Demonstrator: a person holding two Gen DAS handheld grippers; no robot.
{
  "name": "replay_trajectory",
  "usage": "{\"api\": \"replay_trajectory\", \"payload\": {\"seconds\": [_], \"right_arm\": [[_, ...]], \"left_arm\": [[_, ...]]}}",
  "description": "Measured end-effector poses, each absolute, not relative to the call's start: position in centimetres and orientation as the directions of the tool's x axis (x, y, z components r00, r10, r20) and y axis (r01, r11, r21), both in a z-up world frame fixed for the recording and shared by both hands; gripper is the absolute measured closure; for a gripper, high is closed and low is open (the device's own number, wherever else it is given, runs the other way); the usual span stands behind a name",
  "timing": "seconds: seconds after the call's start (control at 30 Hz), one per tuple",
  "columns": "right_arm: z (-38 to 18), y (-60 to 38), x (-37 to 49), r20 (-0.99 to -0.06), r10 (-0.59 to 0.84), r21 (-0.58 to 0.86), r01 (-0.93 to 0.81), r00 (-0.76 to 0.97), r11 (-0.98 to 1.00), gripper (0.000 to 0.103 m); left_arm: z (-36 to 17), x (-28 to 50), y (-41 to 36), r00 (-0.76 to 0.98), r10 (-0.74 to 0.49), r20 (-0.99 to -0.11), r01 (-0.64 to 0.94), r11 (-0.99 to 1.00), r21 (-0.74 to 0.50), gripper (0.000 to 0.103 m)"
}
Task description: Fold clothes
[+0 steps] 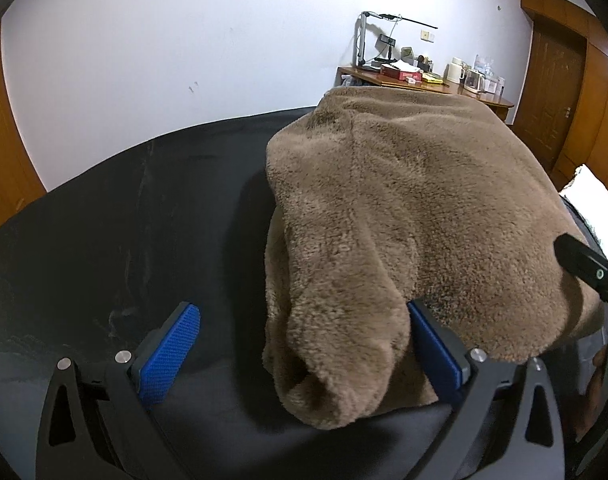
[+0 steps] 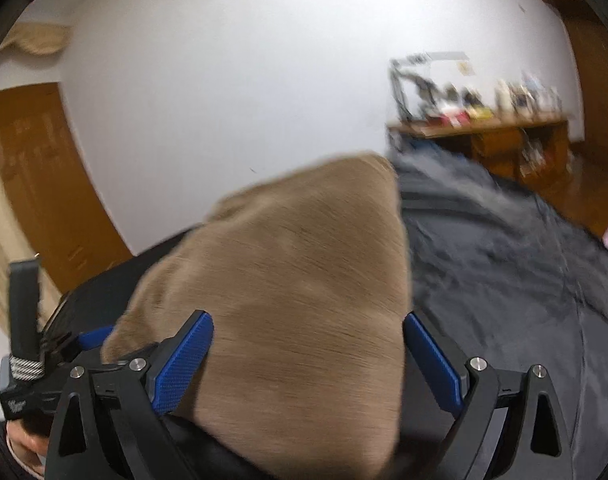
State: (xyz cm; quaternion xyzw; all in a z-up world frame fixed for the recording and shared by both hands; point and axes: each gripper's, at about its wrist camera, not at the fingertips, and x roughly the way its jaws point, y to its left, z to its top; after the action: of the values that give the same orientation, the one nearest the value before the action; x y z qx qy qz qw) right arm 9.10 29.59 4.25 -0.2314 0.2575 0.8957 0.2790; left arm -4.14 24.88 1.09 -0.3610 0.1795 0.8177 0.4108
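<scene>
No legible text or labels.

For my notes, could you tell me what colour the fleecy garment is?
The fleecy garment is plain light brown, clearest in the left wrist view.

Brown garment [image 1: 403,208] plush fleece; gripper pads [image 1: 170,354] blue knurled; bedcover [image 1: 124,220] matt black.

Right wrist view is motion-blurred throughout: we can't resolve the clutter on the far wooden desk [image 2: 479,128], and the pile of the brown fleece garment [image 2: 288,280] smears into streaks. Fleece hides the near part of the dark surface [image 2: 503,264] between the blue fingers [image 2: 184,364]. At the left edge the other gripper and a hand [image 2: 22,446] are cut off. In the left wrist view, a black part [image 1: 587,268] is clipped at right, and the desk items [image 1: 423,68] are too small to identify.
</scene>
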Motion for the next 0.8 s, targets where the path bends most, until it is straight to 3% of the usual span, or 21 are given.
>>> {"api": "replay_trajectory", "payload": {"seconds": [0.23,0.4,0.8], "right_arm": [[4.4,28.9,9.0,-0.575,0.386,0.300,-0.625,-0.721,-0.721,0.004],[4.3,29.2,9.4,-0.581,0.379,0.322,-0.631,-0.720,-0.705,0.002],[4.6,29.1,9.1,-0.579,0.378,0.314,-0.625,-0.723,-0.715,0.002]], "left_arm": [[0.7,-5.2,24.4,-0.348,0.568,-0.746,-0.819,-0.571,-0.054,0.000],[0.9,-6.0,22.8,-0.241,0.622,-0.745,-0.840,-0.518,-0.160,0.000],[0.5,-6.4,21.8,-0.359,0.562,-0.745,-0.804,-0.592,-0.060,0.000]]}}
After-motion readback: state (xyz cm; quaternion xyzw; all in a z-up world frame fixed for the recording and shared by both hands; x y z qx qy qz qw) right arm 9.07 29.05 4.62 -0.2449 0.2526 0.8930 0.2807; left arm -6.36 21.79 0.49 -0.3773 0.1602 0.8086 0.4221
